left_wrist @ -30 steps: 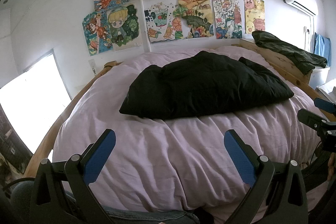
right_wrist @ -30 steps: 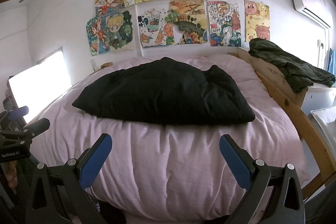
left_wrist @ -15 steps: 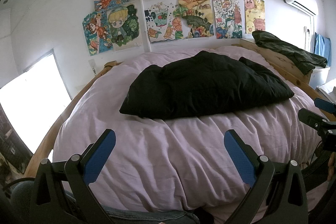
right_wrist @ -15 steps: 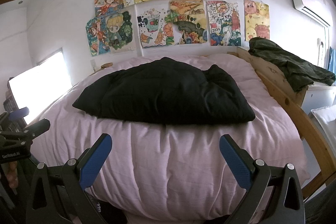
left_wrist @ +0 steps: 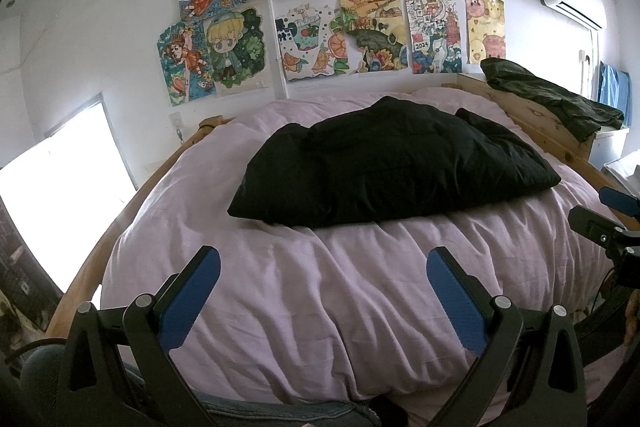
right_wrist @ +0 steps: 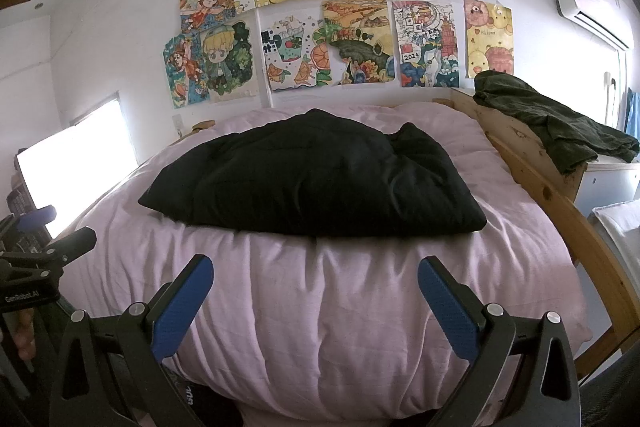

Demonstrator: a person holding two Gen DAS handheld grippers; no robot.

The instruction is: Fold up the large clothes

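Left wrist view shows the black garment (left_wrist: pixel 384 163) lying mid-bed (left_wrist: pixel 320 307), straight ahead and well apart from both wide-open, empty tools, left tool (left_wrist: pixel 322 291) and right tool (right_wrist: pixel 314 293), its long axis crosswise, neither tool clearly nearer.

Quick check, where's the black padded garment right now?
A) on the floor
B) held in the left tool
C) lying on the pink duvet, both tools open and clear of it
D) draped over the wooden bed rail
C: the black padded garment lies on the pink duvet, while the left tool and right tool hang open short of it.
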